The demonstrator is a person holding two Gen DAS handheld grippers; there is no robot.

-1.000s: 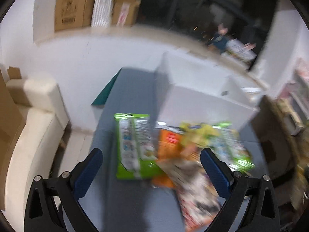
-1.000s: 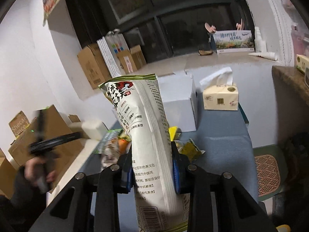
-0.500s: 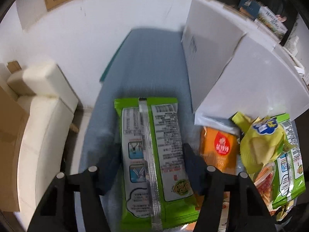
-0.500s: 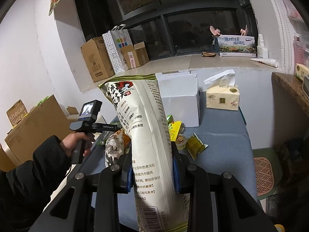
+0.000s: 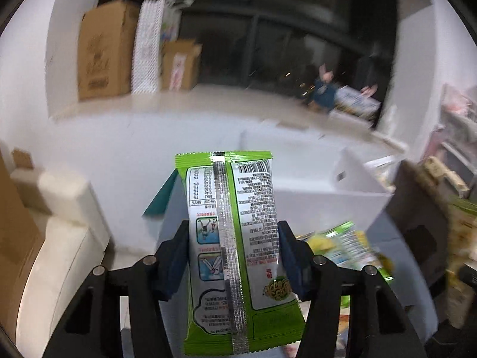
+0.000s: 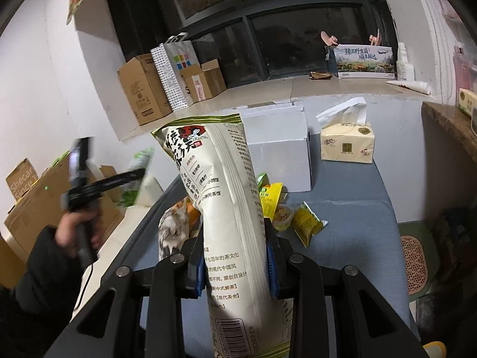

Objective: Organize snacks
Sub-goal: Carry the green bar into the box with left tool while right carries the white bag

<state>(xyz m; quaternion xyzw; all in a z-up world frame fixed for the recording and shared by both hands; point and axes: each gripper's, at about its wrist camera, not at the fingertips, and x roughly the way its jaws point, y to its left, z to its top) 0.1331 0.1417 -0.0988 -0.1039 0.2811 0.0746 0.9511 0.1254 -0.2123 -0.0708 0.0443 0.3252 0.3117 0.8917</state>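
My left gripper (image 5: 232, 256) is shut on a green and white snack bag (image 5: 232, 238) and holds it lifted above the blue-grey table (image 5: 396, 244), back side up. In the right wrist view the left gripper (image 6: 131, 176) shows blurred at the left with that green bag (image 6: 140, 164). My right gripper (image 6: 235, 265) is shut on a tall cream snack bag (image 6: 226, 208) held upright above the table (image 6: 351, 203). A pile of loose snacks (image 6: 277, 208) lies on the table in front of an open white box (image 6: 277, 146).
A tissue pack (image 6: 347, 146) stands at the table's back right. Cardboard boxes (image 6: 143, 89) sit on the window ledge. A cream sofa (image 5: 59, 238) is left of the table. A green stool (image 6: 417, 256) stands at the right.
My left gripper has closed on the green bag and lifted it off the table, tilting up toward the room. My right gripper still holds the cream bag in much the same place.
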